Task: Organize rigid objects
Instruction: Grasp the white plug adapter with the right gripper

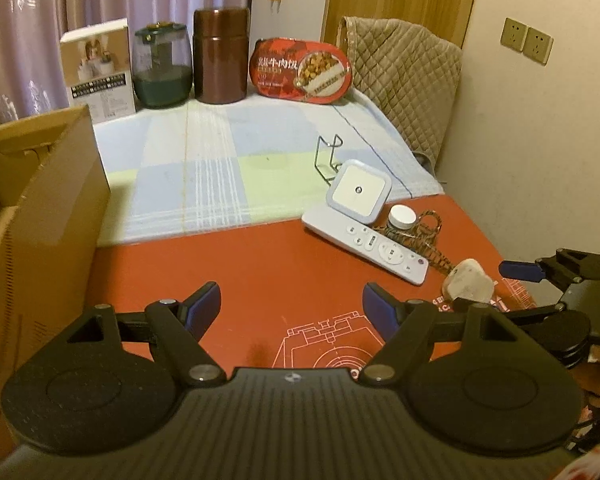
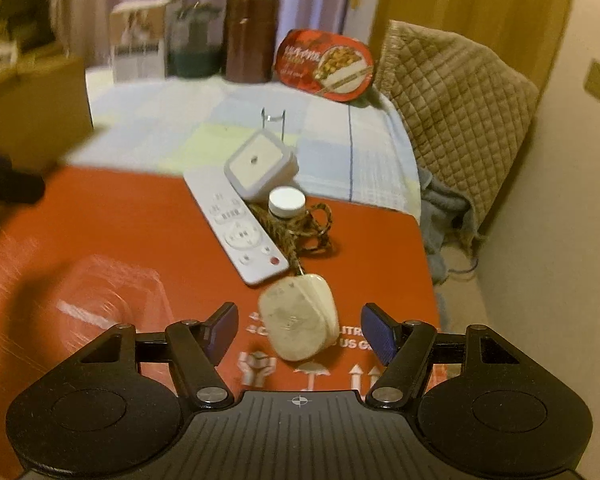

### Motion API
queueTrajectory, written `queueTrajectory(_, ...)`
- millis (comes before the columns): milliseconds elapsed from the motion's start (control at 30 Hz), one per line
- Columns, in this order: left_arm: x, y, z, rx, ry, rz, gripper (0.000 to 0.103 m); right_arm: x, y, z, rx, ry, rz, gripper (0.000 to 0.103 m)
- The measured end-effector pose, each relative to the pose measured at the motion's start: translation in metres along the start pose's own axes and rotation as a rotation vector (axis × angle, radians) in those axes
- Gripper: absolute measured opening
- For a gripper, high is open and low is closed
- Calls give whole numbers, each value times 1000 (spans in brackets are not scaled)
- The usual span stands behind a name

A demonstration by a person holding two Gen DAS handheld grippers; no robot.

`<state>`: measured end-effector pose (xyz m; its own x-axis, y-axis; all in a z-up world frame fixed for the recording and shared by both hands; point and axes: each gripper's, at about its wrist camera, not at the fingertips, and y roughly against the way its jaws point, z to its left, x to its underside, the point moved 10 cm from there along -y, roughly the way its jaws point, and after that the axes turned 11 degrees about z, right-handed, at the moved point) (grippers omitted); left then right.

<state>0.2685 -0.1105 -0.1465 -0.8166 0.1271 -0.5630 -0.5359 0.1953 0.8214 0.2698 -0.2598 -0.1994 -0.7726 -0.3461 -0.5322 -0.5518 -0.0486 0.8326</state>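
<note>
My right gripper (image 2: 299, 330) hangs with jaws apart over the white plug (image 2: 300, 320), near the table's (image 2: 120, 216) right edge; the remote (image 2: 236, 228) beside it runs lengthwise away from me; left gripper (image 1: 292, 304) empty, jaws apart

left hand-held gripper (image 1: 292, 304) agape, right hand-held gripper (image 2: 299, 334) agape
</note>
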Motion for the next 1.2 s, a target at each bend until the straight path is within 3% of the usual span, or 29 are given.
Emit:
queueTrajectory(300, -3, -22, 3, 18, 15, 14, 75, 3, -26, 7, 42, 93, 12, 57)
queueTrajectory(500, -2, -31, 3, 27, 21, 24, 75, 2, -32, 6, 74, 120, 22, 44)
queueTrajectory(867, 5, -39, 4, 39, 28, 42, 75, -5, -12, 10, -20, 0, -20, 43)
queueTrajectory(1033, 4, -40, 6, 41, 31, 43, 75, -19, 1, -3, -12, -71, -85, 43)
queueTrajectory(1200, 1, -42, 5, 50, 31, 40, 75, -31, -3, -18, 22, -96, -93, 43)
